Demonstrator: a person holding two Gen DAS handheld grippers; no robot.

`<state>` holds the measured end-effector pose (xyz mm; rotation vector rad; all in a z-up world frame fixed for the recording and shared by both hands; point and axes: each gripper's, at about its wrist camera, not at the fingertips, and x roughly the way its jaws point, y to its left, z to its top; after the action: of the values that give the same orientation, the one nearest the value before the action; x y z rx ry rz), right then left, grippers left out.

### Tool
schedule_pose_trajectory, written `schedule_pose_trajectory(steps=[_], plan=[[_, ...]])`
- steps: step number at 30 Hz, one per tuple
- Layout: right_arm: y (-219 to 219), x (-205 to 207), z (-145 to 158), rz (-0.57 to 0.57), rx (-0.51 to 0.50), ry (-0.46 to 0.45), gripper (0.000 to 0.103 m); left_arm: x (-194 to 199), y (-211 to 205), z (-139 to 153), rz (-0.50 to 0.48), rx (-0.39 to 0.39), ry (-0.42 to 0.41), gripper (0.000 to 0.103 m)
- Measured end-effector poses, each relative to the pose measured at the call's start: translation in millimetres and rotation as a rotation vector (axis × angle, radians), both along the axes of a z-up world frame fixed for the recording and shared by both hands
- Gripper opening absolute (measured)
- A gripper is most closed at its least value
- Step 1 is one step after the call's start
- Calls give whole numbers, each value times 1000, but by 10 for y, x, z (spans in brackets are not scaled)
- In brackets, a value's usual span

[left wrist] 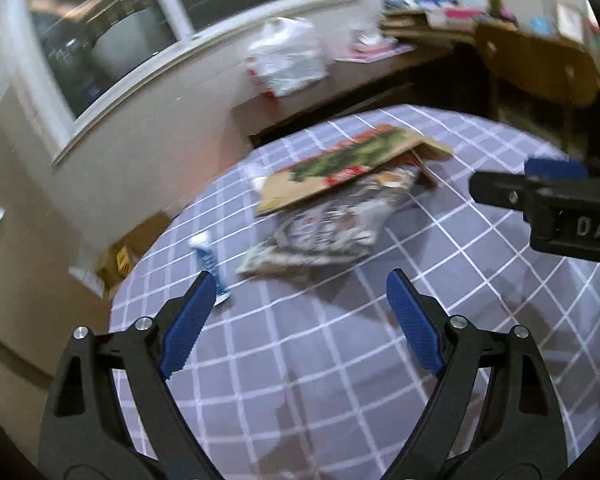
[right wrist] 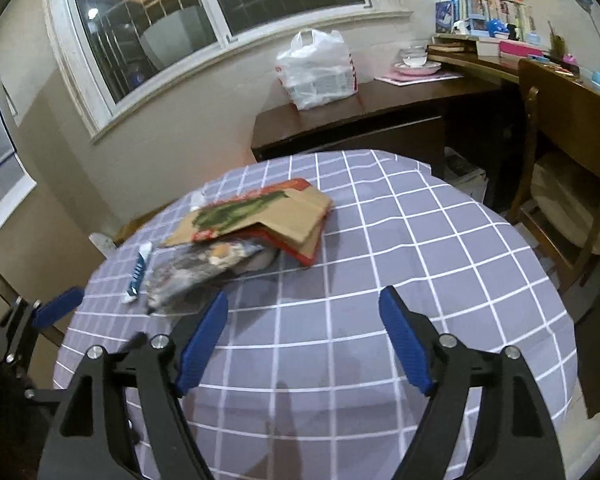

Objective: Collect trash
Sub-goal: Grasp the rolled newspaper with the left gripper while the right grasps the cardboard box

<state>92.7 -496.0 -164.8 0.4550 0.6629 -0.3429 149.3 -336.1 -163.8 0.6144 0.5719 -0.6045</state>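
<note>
Both tools (left wrist: 300, 300) (right wrist: 304, 312) hover agape, trash pile (right wrist: 244, 232) lying just beyond.

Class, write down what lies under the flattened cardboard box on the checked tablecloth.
Under the flattened cardboard box lies a crinkled printed plastic wrapper, sticking out towards the camera. Whatever else the cardboard covers is hidden.

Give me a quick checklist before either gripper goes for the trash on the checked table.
1. Left gripper empty, jaws wide: ok.
2. Right gripper empty, jaws opening: ok.
3. Cardboard lying on top of the wrapper, so lift it first: ok.
4. Tube apart from the pile, free to pick: ok.
5. Bin for the trash in view: not ok, none seen.
6. White thing behind the cardboard identified: cannot tell.
</note>
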Motion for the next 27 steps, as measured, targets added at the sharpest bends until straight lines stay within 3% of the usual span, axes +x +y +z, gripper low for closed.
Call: schedule_pose_trajectory(steps=[6, 7, 8, 9, 10, 12, 14, 20, 24, 27], plan=[[-104, 171, -89, 53, -30, 74, 77, 84, -303, -138, -36, 57, -102, 85], [-107, 203, -99, 66, -38, 88, 77, 107, -350, -157, -43, 69, -119, 80], [-108, 226, -99, 75, -46, 97, 77, 120, -369, -173, -49, 75, -130, 75], [-111, 248, -95, 84, -52, 104, 77, 129, -398, -186, -60, 82, -133, 62], [-110, 266, -94, 92, -56, 112, 77, 160, -418, -195, -68, 84, -116, 41], [-109, 294, -80, 100, -70, 122, 78, 233, -400, -203, -60, 69, -63, 29], [-100, 314, -62, 110, -92, 135, 79, 239, -297, -144, -42, 28, -57, 21], [40, 366, 7, 143, -153, 140, 81, 168, 159, 125, 8, -98, 4, 8], [142, 402, 44, 169, -153, 132, 81, 204, 544, 272, 71, -226, 88, 7], [210, 432, 81, 175, -153, 128, 81, 218, 721, 282, 135, -260, 92, 7]])
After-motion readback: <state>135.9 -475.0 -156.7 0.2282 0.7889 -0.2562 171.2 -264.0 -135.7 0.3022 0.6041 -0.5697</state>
